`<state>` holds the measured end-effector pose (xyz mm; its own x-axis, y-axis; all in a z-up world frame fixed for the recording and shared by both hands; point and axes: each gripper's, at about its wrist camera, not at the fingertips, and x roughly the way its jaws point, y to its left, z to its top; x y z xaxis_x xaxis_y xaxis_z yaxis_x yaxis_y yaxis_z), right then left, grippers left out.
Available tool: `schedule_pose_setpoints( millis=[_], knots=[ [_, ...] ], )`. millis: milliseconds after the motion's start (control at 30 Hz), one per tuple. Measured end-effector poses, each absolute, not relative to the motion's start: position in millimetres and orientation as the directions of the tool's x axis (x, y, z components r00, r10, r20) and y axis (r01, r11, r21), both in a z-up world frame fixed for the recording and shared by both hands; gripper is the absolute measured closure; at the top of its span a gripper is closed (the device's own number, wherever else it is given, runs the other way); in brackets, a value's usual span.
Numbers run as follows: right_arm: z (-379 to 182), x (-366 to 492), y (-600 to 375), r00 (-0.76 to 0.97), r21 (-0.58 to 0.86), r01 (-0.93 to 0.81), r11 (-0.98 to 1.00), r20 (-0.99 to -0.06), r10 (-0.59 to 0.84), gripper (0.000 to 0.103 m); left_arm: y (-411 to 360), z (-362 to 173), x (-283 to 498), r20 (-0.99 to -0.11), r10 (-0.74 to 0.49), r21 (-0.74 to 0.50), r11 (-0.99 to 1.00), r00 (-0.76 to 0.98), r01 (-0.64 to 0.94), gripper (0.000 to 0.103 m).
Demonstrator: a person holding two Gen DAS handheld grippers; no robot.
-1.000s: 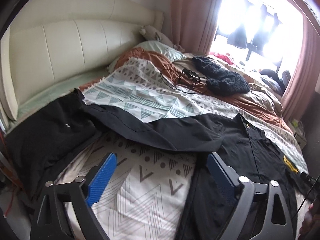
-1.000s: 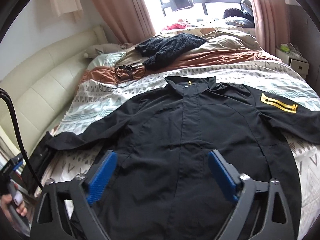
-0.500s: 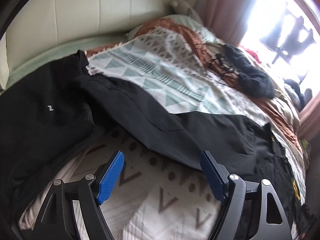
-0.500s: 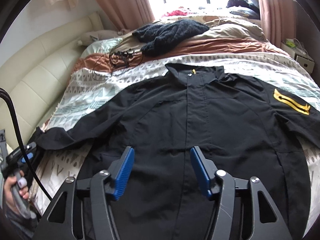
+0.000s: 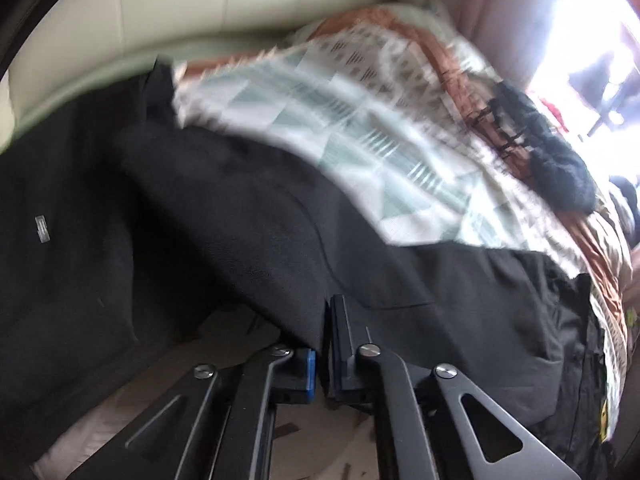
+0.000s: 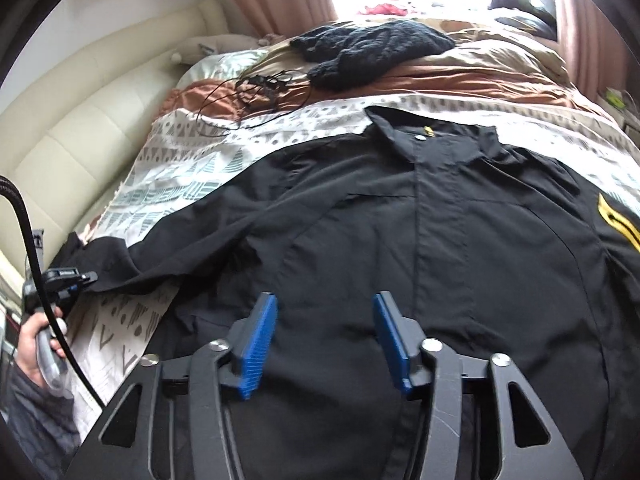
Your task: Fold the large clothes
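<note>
The black jacket (image 6: 420,248) lies spread flat on the bed (image 6: 168,184), thin, limp and likely slippery, best pinched at seams: the left hand-held gripper (image 5: 326,320) is clenched on its sleeve edge at nine o'clock, while the right hand-held gripper (image 6: 324,340) is closing, pads still clear, over the hem at six o'clock.

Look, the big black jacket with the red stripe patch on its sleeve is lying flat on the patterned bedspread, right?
Nearly. The right wrist view shows the stripe patch on the big black jacket is yellow, not red. The jacket does lie flat on the patterned bedspread.
</note>
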<state>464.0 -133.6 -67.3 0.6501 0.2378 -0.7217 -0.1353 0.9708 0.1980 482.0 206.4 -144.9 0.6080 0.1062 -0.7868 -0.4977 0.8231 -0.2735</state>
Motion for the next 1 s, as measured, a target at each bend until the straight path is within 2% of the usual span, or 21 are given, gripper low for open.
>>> schedule_pose_setpoints(
  millis=[133, 300, 533, 800, 1000],
  knots=[
    [-65, 483, -118, 0.649, 0.194, -0.177, 0.965, -0.714, 0.263, 0.06, 194, -104, 479, -0.72, 0.109, -0.273, 0.864, 0.685, -0.424, 0.101],
    [-64, 501, -101, 0.664, 0.265, -0.252, 0.931, -0.652, 0.366, 0.061, 194, -56, 482, -0.649, 0.084, -0.331, 0.864, 0.757, -0.38, 0.102],
    [-77, 536, -77, 0.621, 0.391, -0.238, 0.889, -0.643, 0.449, 0.082, 172, 8, 502, -0.55, 0.023, -0.338, 0.908, 0.835, -0.248, 0.102],
    [-106, 578, -48, 0.55, 0.43, -0.205, 0.879, -0.693, 0.467, 0.088, 129, 57, 519, -0.465, -0.049, -0.338, 0.933, 0.884, -0.126, 0.102],
    [-153, 609, -44, 0.462, 0.522, -0.116, 0.845, -0.725, 0.511, 0.089, 94, 64, 534, -0.456, -0.126, -0.345, 0.938, 0.881, -0.044, 0.102]
  ],
)
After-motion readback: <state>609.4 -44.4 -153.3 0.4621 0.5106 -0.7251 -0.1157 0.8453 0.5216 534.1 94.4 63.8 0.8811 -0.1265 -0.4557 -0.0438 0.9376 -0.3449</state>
